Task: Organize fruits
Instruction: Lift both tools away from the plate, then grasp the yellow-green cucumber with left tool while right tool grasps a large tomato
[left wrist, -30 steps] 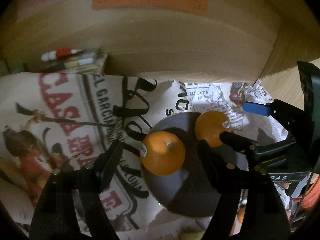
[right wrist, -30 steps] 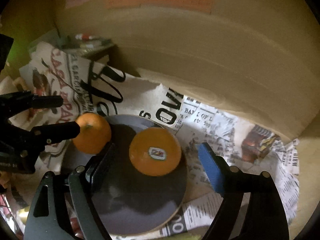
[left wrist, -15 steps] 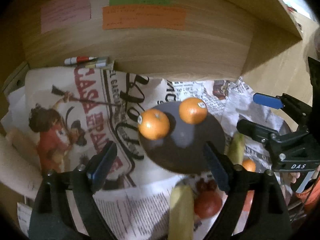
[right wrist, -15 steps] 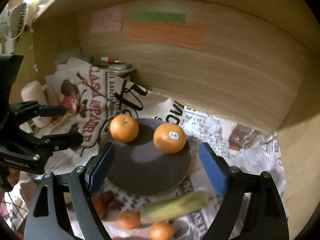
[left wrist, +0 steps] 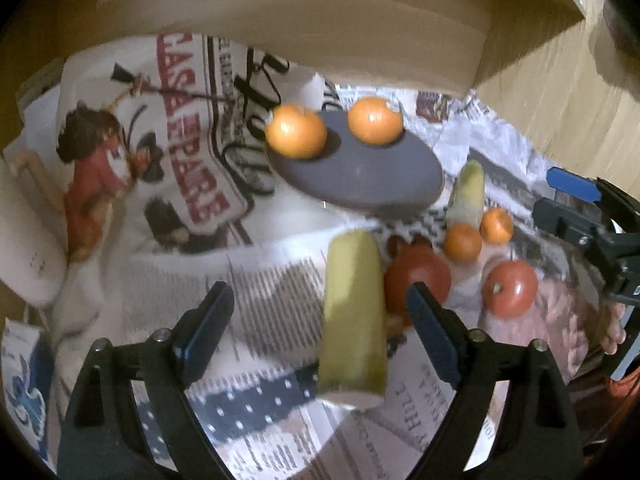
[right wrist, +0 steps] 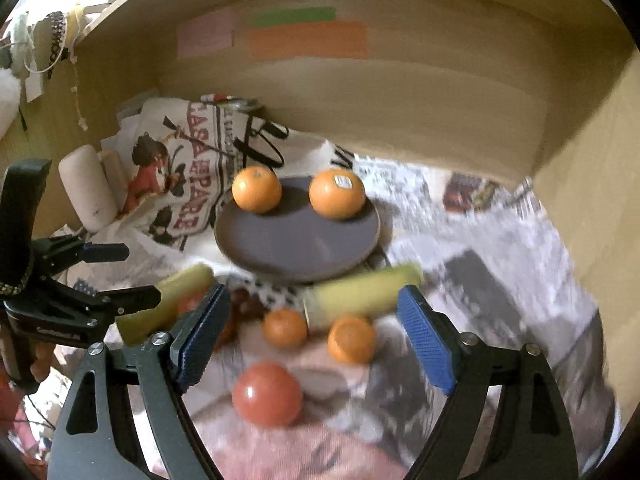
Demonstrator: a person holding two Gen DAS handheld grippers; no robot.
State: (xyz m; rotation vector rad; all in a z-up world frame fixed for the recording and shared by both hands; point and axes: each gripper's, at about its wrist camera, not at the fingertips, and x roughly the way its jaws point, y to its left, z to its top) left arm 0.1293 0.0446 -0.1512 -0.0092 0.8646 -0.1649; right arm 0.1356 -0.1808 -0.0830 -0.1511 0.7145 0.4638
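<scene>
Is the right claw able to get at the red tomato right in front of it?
Probably yes. The right claw is open, the tomato lies just below between its fingers, nothing covers it; two small oranges sit just beyond.

Crumpled printed newspaper sheets (right wrist: 500, 236) cover the floor of a light wooden shelf (right wrist: 440, 92), whose back wall bears pink, green and orange sticky notes (right wrist: 308, 42).

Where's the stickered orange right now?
In the right wrist view, the stickered orange sits on the dark plate, far right side, beside the other orange.
</scene>
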